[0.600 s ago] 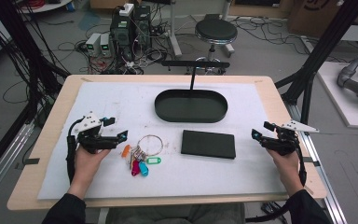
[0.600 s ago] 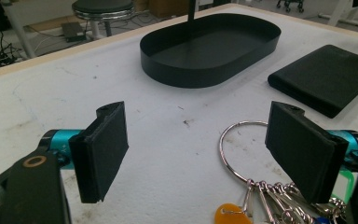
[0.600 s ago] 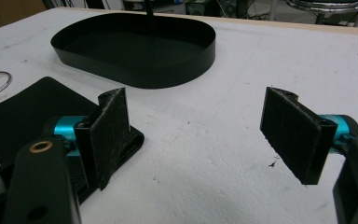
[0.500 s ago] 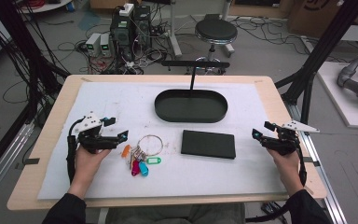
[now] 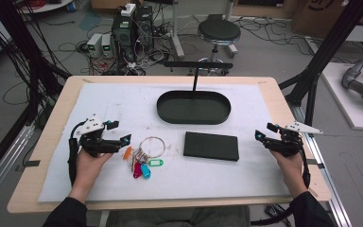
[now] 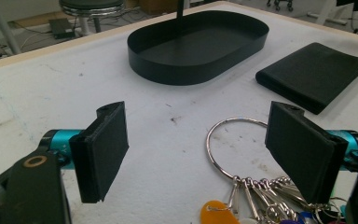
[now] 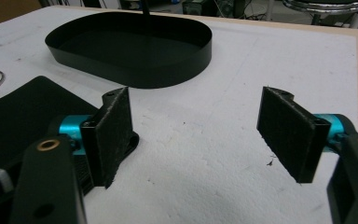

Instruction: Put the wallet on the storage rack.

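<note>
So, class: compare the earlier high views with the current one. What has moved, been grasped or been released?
Nothing visibly changed. Both hand-held grippers, left and right, rest open on the mat, and the key ring, wallet and tray lie where they were.

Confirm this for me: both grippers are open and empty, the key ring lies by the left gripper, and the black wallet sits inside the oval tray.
Wrong on one point: the black wallet lies flat on the white mat in front of the oval tray, not inside it, as the high view shows. The rest stands: left gripper and right gripper are open and empty, with the key ring by the left one.
</note>
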`<state>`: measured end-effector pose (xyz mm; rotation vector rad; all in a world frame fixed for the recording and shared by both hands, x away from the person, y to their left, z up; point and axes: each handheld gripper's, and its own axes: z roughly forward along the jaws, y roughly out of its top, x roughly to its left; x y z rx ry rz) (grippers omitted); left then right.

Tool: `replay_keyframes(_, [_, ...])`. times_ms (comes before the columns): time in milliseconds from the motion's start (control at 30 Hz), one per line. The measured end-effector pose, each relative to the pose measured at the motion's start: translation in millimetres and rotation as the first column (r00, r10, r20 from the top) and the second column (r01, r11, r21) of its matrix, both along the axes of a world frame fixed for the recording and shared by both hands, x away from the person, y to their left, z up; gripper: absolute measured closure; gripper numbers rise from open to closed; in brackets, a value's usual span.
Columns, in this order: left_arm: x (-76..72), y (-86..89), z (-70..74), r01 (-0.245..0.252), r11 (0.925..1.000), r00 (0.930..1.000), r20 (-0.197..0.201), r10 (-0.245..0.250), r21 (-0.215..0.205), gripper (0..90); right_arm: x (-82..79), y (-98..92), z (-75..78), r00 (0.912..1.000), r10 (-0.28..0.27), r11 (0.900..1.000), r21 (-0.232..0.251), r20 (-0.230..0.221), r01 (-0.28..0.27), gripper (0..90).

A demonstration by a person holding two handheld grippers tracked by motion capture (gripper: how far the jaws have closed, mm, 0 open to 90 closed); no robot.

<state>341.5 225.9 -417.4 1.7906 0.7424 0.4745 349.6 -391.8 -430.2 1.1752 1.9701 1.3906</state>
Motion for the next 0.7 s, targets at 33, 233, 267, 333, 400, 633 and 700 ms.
replay_keyframes(33, [0.0, -0.2, -0.1, 0.002, 1.0000, 1.0000, 0.001, -0.002, 0.000, 21.2, 0.0, 0.6, 0.0, 1.0000, 0.004, 1.000, 0.003, 0.001, -0.004, 27.8])
replay_keyframes(233, [0.9, -1.9, -1.1, 0.014, 0.9999, 0.9999, -0.003, -0.014, -0.002, 21.2, 1.8, 1.7, -1.1, 0.9998, 0.018, 1.000, 0.003, -0.008, -0.018, 28.1])
replay_keyframes(267, [0.9, -2.0, -1.1, 0.016, 0.9999, 0.9999, -0.004, -0.016, -0.002, 21.2, 2.0, 2.2, -1.2, 0.9997, 0.020, 1.000, 0.006, -0.014, -0.020, 28.3])
replay_keyframes(333, [0.7, -2.6, -1.1, 0.017, 0.9998, 0.9999, -0.003, -0.017, -0.005, 21.3, 3.4, 3.4, -1.7, 0.9993, 0.033, 0.999, 0.001, -0.015, -0.033, 29.8])
replay_keyframes(400, [0.2, -2.5, -0.9, 0.020, 0.9998, 0.9998, 0.000, -0.020, -0.008, 21.3, 4.9, 5.3, -1.7, 0.9990, 0.043, 0.999, -0.004, -0.016, -0.043, 30.4])
replay_keyframes(633, [-2.2, -2.9, -1.7, 0.024, 0.9996, 0.9997, -0.003, -0.024, -0.014, 21.2, 14.0, 16.0, -1.7, 0.9965, 0.072, 0.997, -0.003, -0.043, -0.072, 38.0])
replay_keyframes(700, [-3.2, -3.0, -2.1, 0.024, 0.9996, 0.9997, -0.005, -0.024, -0.014, 21.2, 17.6, 20.0, -2.2, 0.9951, 0.081, 0.997, -0.004, -0.056, -0.081, 39.2])
